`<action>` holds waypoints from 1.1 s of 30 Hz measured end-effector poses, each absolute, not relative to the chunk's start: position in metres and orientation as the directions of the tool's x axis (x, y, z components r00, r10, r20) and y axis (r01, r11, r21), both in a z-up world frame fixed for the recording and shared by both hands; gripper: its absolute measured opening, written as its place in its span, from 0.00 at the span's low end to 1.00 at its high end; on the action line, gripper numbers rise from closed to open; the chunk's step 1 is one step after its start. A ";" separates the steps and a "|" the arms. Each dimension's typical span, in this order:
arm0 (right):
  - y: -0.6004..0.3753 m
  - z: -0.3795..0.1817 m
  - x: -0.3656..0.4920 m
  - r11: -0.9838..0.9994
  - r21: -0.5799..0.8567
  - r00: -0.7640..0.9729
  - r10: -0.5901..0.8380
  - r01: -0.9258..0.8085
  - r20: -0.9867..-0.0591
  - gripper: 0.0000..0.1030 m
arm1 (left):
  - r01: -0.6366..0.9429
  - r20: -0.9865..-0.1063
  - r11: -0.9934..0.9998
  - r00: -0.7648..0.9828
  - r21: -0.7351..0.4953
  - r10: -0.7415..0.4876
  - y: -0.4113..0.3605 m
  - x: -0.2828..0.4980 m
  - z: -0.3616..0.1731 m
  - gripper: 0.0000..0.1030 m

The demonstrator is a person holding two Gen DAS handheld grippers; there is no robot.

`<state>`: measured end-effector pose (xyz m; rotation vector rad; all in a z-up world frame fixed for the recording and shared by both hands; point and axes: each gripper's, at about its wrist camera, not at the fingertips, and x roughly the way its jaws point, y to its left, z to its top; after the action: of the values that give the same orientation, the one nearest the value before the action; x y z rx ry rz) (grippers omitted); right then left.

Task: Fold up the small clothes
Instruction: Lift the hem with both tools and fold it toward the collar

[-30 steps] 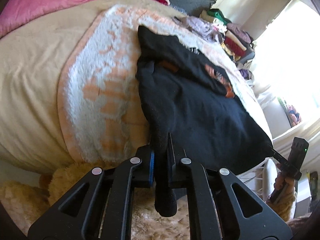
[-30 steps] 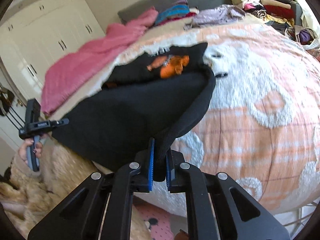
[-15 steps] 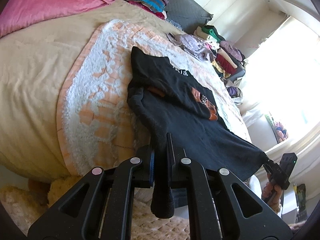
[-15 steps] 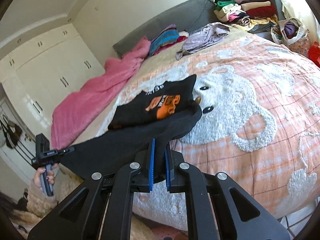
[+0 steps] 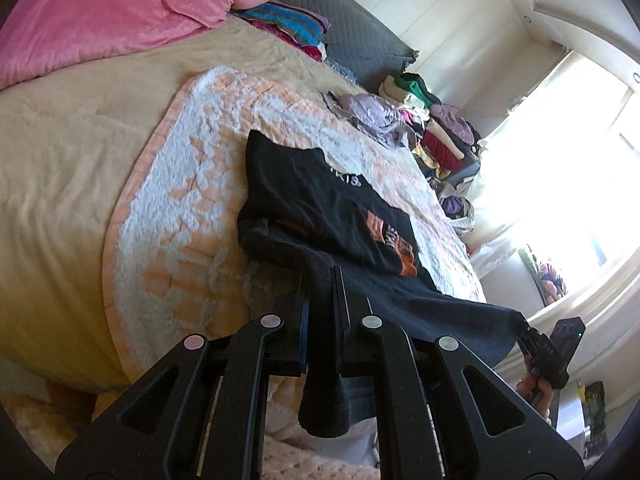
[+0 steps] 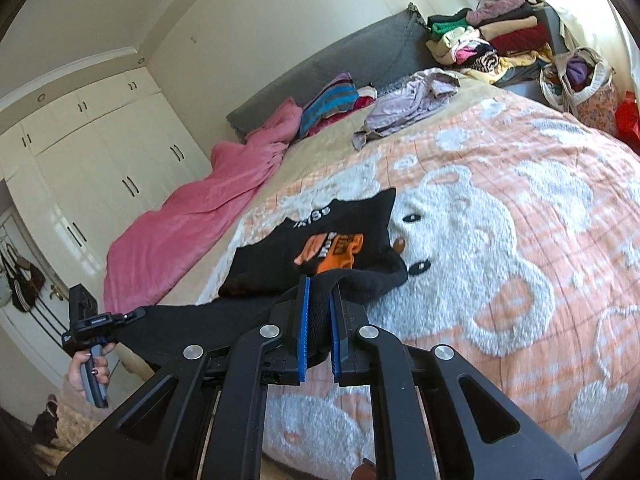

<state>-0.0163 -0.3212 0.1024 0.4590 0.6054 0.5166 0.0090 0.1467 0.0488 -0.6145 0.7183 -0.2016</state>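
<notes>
The black top (image 5: 320,204) lies on the peach-and-white blanket (image 5: 176,216), its far part flat with the orange print (image 6: 332,250) facing up, its near edge lifted off the bed and stretched between the two tools. That edge runs crosswise along the bedside, and the rest of the top lies straight ahead of both tools, toward the grey headboard (image 6: 320,68). So carrying the held edge forward over the print looks like the coming fold. The left gripper (image 5: 320,300) is pinched on one corner, the right gripper (image 6: 318,304) on the other, each with cloth bunched between the pads; neither is nearer.

The hem hanging below the grippers is hidden behind them. The white lettering is too small to read. I cannot tell whether sleeves are tucked underneath.
</notes>
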 end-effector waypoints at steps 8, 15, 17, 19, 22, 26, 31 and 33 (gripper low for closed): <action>-0.316 0.118 0.005 0.794 0.516 0.740 0.551 -0.322 -0.386 0.07 | -0.039 -0.530 0.795 0.765 -0.605 -0.366 0.153 0.024 0.056 0.03; -0.313 0.126 0.023 0.807 0.498 0.757 0.531 -0.316 -0.381 0.07 | -0.029 -0.507 0.790 0.781 -0.613 -0.365 0.156 0.037 0.063 0.03; -0.311 0.128 0.028 0.816 0.485 0.761 0.523 -0.315 -0.385 0.07 | -0.028 -0.504 0.790 0.784 -0.612 -0.363 0.156 0.041 0.064 0.03; -0.309 0.130 0.031 0.820 0.478 0.764 0.519 -0.316 -0.384 0.07 | -0.027 -0.501 0.789 0.786 -0.614 -0.363 0.158 0.045 0.066 0.03; -0.308 0.133 0.037 0.826 0.468 0.769 0.511 -0.315 -0.384 0.07 | -0.024 -0.495 0.787 0.790 -0.617 -0.363 0.159 0.049 0.069 0.03; -0.307 0.134 0.045 0.830 0.462 0.776 0.503 -0.312 -0.380 0.07 | -0.025 -0.493 0.797 0.797 -0.604 -0.348 0.158 0.058 0.074 0.03; -0.304 0.137 0.056 0.839 0.442 0.783 0.495 -0.317 -0.378 0.07 | -0.034 -0.498 0.811 0.804 -0.584 -0.325 0.159 0.069 0.076 0.03; -0.301 0.139 0.060 0.847 0.424 0.788 0.488 -0.321 -0.376 0.07 | -0.039 -0.496 0.810 0.807 -0.585 -0.319 0.160 0.073 0.076 0.03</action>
<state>0.0603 -0.3011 0.1386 0.3510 0.4964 0.4456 0.0734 0.1599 0.0765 -0.6160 0.6211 -0.1605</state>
